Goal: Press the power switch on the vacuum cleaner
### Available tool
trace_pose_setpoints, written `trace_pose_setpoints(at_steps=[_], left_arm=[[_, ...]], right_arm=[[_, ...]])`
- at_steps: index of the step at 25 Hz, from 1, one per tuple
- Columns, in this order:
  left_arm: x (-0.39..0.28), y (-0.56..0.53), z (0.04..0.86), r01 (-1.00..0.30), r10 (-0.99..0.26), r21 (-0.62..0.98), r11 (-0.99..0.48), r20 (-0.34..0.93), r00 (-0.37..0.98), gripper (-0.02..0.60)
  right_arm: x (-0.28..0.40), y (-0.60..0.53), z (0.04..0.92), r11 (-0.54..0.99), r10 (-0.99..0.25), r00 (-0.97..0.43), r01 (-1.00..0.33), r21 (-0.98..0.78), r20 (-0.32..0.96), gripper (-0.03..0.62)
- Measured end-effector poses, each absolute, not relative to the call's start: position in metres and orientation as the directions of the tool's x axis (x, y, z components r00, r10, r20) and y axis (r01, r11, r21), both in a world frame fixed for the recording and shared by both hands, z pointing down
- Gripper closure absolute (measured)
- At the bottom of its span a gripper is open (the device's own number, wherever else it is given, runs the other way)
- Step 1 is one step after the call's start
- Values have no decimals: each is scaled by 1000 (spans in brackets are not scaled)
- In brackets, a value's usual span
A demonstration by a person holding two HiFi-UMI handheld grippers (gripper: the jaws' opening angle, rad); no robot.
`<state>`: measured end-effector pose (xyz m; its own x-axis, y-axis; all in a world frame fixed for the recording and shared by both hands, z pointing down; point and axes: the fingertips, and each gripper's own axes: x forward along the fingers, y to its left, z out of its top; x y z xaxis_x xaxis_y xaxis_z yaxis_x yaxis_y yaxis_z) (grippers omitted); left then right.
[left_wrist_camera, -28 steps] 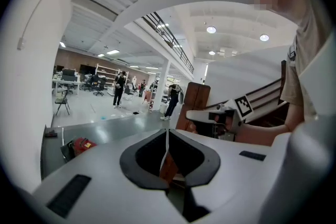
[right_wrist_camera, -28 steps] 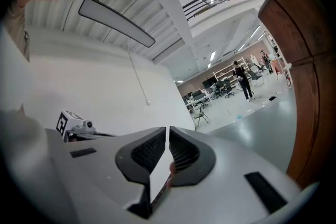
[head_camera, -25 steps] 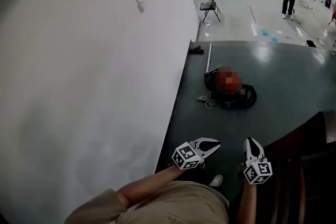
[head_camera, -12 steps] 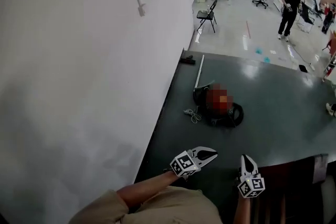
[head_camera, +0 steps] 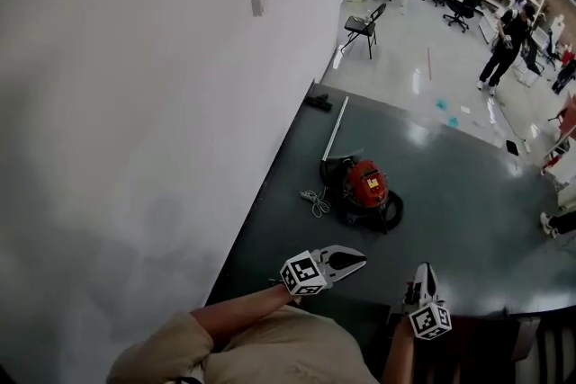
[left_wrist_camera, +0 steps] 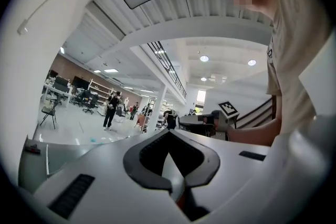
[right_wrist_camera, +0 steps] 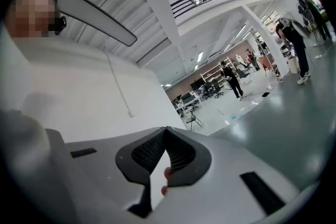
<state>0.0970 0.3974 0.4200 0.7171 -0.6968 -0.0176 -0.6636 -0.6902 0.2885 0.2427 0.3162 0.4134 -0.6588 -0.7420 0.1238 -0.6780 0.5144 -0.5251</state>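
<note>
The red vacuum cleaner (head_camera: 365,184) stands on the dark green floor close to the white wall, its black hose (head_camera: 390,213) curled round it. A metal wand (head_camera: 335,128) stretches away from it along the wall, and a pale cable (head_camera: 315,201) lies coiled at its left. My left gripper (head_camera: 359,255) and right gripper (head_camera: 423,269) hang low in the head view, well short of the vacuum and touching nothing. Both are shut and empty, with the jaw tips meeting in the left gripper view (left_wrist_camera: 168,131) and in the right gripper view (right_wrist_camera: 166,128). Neither gripper view shows the vacuum.
A tall white wall (head_camera: 135,103) runs along the left. A small black object (head_camera: 318,102) lies at its foot beyond the wand. A folding chair (head_camera: 363,26) and a standing person (head_camera: 504,51) are farther off. Dark furniture (head_camera: 540,346) sits at the lower right.
The head view has shifted, so the vacuum now sits lower and further left in the picture. Both grippers stay shut, a little lower in the frame.
</note>
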Motion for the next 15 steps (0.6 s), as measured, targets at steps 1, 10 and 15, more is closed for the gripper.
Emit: trace_pose_setpoints(at_steps=[1,10,15], left_arm=[[91,393,423,-669,-695,272,-692,2,719,578],[51,336,427,-649,-695,341,-680,-17,719,578],[35,306,433,-604,-691,448,-659,-46,721,578]], right_arm=[[238,312,411,515,-744,-658,-677,-526,118,585],[199,275,413,560,-704,-709,-574,-598,21,585],[174,258,417,540,-707,-707,-549,-638,10,585]])
